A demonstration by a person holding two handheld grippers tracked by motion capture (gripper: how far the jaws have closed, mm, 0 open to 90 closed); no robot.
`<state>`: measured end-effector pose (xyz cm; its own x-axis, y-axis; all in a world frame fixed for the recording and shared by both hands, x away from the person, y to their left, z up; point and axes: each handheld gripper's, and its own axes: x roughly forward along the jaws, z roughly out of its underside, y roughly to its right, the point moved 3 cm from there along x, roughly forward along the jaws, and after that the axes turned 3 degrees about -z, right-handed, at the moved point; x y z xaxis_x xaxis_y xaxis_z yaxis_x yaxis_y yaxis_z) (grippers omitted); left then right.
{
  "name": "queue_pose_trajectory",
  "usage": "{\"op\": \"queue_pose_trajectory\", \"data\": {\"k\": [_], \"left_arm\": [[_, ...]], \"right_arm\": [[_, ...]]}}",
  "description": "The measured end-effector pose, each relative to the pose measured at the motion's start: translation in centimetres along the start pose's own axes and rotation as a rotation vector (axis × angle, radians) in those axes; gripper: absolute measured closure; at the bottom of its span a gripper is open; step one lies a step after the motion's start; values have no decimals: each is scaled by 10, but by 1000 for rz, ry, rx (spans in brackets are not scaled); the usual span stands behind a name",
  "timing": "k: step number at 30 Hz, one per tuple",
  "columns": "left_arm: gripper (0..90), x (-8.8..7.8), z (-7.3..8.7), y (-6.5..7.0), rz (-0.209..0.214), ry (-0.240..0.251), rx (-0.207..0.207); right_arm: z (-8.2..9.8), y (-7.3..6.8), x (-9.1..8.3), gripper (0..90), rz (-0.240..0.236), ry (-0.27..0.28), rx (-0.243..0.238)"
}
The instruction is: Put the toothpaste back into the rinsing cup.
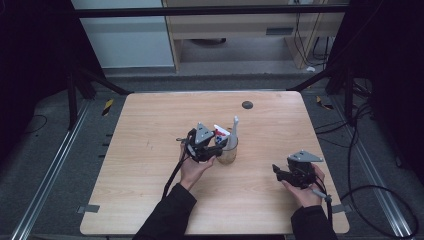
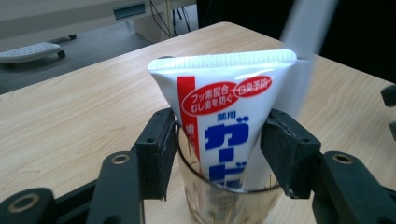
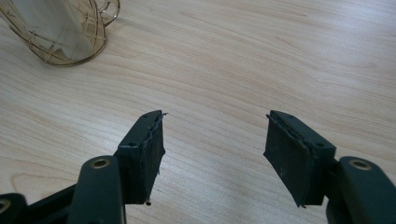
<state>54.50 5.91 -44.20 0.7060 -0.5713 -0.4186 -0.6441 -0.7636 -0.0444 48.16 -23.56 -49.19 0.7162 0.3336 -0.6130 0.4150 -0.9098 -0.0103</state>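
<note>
One toothpaste tube [image 2: 229,126] stands cap-down in the amber glass cup [image 2: 224,200], crimped end up, directly between the jaws of your left gripper [image 2: 217,144]. The jaws flank the tube at the cup's rim and stand parted: the left pad [image 2: 156,154] shows a gap to the tube, the right pad [image 2: 285,154] lies close at its edge, and neither looks to be pressing, so the tube seems to rest on the cup alone, propped by the rim. That reads as a release, with the cup there to keep the tube upright where it could not stand by itself.

Just behind the tube, on its far side from your left gripper, a pale slim thing leans out of the same cup, blurred here and likely a toothbrush [image 1: 234,131]; seen from above, it rises past the tube's end. In the high view your left gripper [image 1: 216,150] sits right against the cup [image 1: 228,154], near the middle of the wooden table [image 1: 150,150].

Your right gripper [image 3: 212,154] waits well apart, low over bare wood, its jaws spread with nothing between them; the cup [image 3: 60,32] lies ahead of it and off to its left. In the high view, that gripper [image 1: 278,172] sits near the table's edge on your side, probably parked clear so the left one has room to back away without knocking the tube.
</note>
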Motion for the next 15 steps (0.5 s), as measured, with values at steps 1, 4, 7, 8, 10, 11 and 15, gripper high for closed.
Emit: {"op": "queue_pose_trajectory", "data": {"k": [1, 4, 7, 8, 10, 11, 15], "left_arm": [[446, -1, 1, 0, -3, -4, 2], [408, -7, 3, -2, 9, -27, -8], [383, -13, 5, -4, 0, -25, -8], [373, -13, 5, -4, 0, -25, -8], [362, -18, 7, -7, -9, -47, 0], [356, -20, 8, -8, -18, -55, 13], [343, -32, 11, -8, -54, -76, 39]], "right_arm": [[0, -1, 0, 372, 0, -1, 4], [0, -2, -1, 370, -3, -1, 2], [-1, -2, -1, 366, -4, 7, 6], [-1, -2, -1, 366, -4, 7, 6], [-2, -3, -4, 359, -7, 12, 10], [-2, -4, -5, 354, -10, 16, 11], [-2, -1, -10, 346, -2, 32, 17]]}}
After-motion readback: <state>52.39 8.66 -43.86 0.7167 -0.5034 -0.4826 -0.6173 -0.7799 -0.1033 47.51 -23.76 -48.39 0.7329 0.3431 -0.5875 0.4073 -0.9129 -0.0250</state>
